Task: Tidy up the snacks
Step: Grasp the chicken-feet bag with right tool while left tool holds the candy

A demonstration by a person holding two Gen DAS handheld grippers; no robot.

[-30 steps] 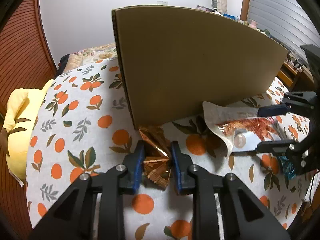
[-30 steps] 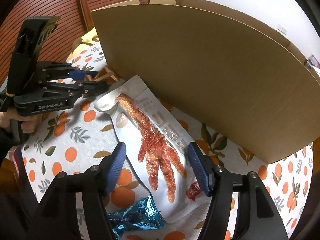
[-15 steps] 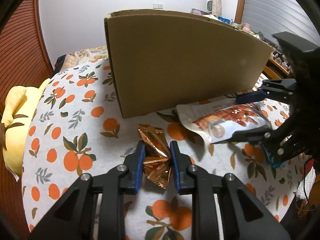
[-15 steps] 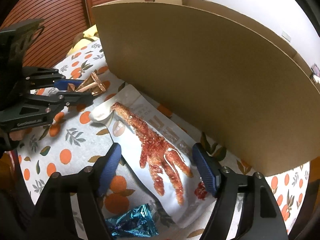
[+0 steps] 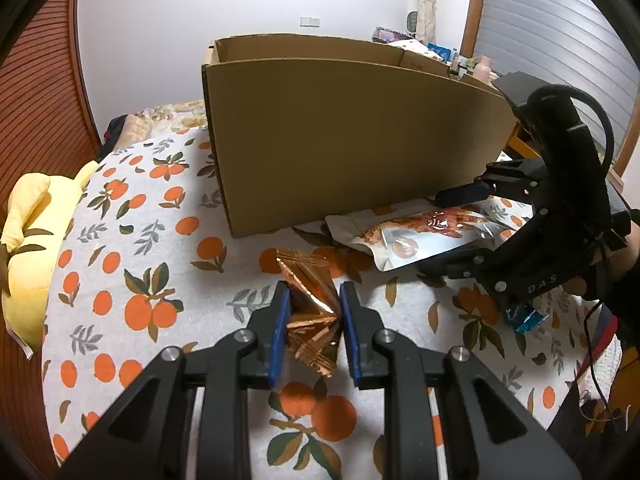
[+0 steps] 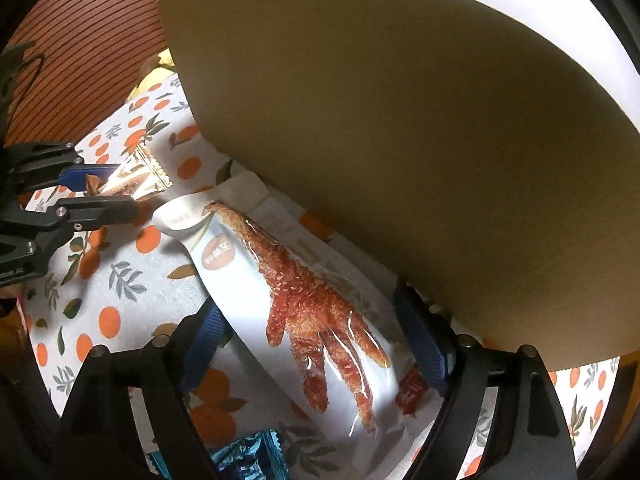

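My left gripper [image 5: 312, 308] is shut on a crumpled copper foil snack packet [image 5: 306, 280], held a little above the orange-print tablecloth [image 5: 132, 248] in front of the open cardboard box [image 5: 352, 140]. The right wrist view shows that gripper [image 6: 108, 188] and the packet [image 6: 136, 176] at the left. A white pouch picturing a red chicken foot [image 6: 304, 300] lies on the cloth against the box wall [image 6: 400, 140]. My right gripper [image 6: 316, 344] straddles the pouch, its jaws opening and the blue pads clear of the pouch's edges. From the left wrist view, the right gripper [image 5: 448, 232] hangs over the pouch [image 5: 420, 232].
A blue foil packet [image 6: 248, 460] lies on the cloth just behind my right gripper, also visible from the left wrist view [image 5: 524, 318]. A yellow plush toy [image 5: 28, 248] sits off the table's left edge. A ribbed wooden wall [image 5: 36, 92] stands at the left.
My left gripper drew back from the box and rose slightly with the copper packet; the box's open top now shows. My right gripper spread wider and sank around the white pouch.
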